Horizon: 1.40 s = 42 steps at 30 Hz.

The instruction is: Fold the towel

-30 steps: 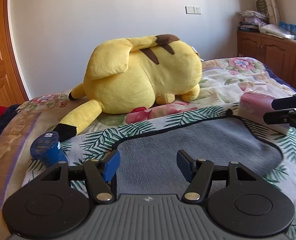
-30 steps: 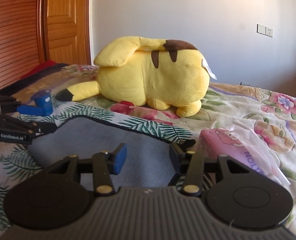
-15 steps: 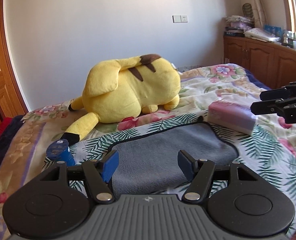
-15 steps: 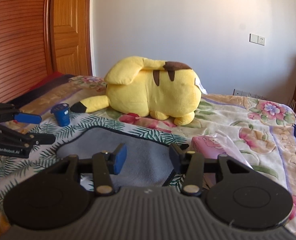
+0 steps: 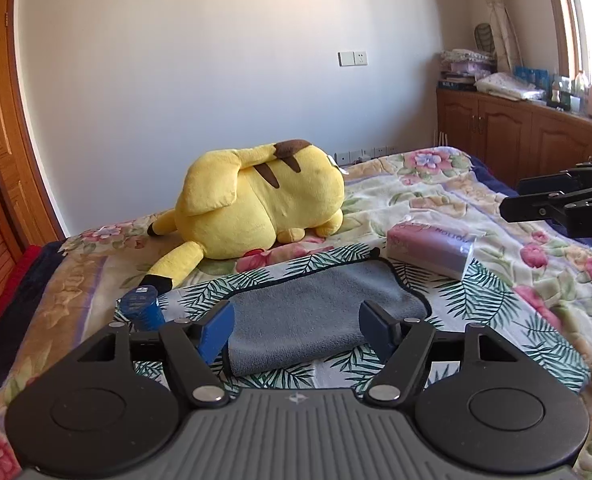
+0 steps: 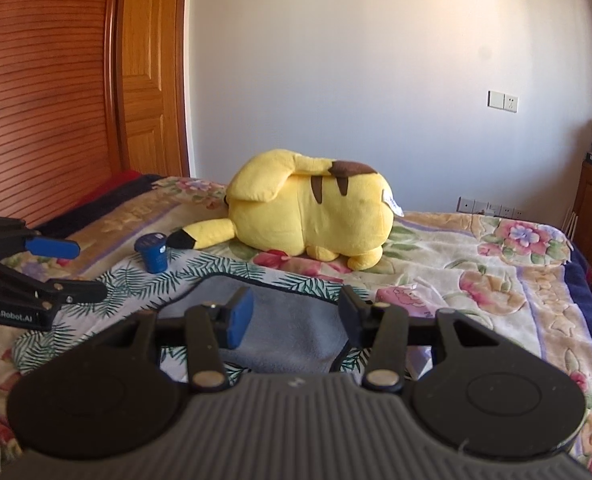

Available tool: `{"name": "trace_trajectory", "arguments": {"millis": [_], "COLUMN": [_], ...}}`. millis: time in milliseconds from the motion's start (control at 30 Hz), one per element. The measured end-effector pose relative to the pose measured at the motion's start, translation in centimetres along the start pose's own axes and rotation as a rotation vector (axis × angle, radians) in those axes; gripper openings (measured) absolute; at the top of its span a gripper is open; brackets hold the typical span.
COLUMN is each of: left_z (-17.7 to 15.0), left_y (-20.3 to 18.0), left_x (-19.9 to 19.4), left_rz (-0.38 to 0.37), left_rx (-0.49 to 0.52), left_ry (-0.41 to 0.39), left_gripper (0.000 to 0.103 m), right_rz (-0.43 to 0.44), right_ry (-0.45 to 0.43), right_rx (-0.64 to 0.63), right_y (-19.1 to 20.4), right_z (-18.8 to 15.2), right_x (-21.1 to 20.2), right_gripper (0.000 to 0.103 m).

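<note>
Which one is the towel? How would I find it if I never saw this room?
Look at the bed with the flowery cover, where a big yellow plush toy lies. Nearer the camera than the toy is a leaf-patterned cloth, and the towel lies flat on it, between a small blue cup and a pink tissue pack. It is the only plain grey, fuzzy thing, with a dark edge.

Bright window daylight, sharp focus, fisheye-curved edges
</note>
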<state>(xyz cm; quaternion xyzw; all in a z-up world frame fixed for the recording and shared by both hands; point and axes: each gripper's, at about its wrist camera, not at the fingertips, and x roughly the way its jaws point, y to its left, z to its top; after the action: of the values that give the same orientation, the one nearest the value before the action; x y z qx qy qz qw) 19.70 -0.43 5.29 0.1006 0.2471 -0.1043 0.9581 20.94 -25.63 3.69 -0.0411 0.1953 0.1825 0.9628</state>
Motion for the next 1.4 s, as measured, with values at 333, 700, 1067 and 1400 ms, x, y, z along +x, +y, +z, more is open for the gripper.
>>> {"name": "trace_trajectory", "arguments": {"millis": [333, 700, 1067, 1400], "left_z": [-0.2, -1.2, -3.4, -6.1], "left_y": [-0.3, -0.9, -1.9, -3.3], "left_x": [-5.3, -9.5, -11.8, -12.6], "left_rz": [0.017, 0.020, 0.019, -0.002], "left_rx": [-0.021, -0.109, -0.118, -0.110], "left_ry": [-0.024, -0.070, -0.055, -0.030], "left_gripper": [0.061, 0.087, 0.087, 0.087], "right_rz": [-0.015, -0.045, -0.013, -0.020], "right_ry": [-0.017, -0.044, -0.025, 0.011], "right_rx": [0.013, 0.022, 0.024, 0.052], "right_y": [1.1, 2.7, 4.8, 6.1], "right_z": [0.1, -0.7, -2.8, -5.2], "right_x": [-4.1, -7.6, -9.2, -9.2], "right_gripper": [0.054, 0.096, 0.103, 0.103]}}
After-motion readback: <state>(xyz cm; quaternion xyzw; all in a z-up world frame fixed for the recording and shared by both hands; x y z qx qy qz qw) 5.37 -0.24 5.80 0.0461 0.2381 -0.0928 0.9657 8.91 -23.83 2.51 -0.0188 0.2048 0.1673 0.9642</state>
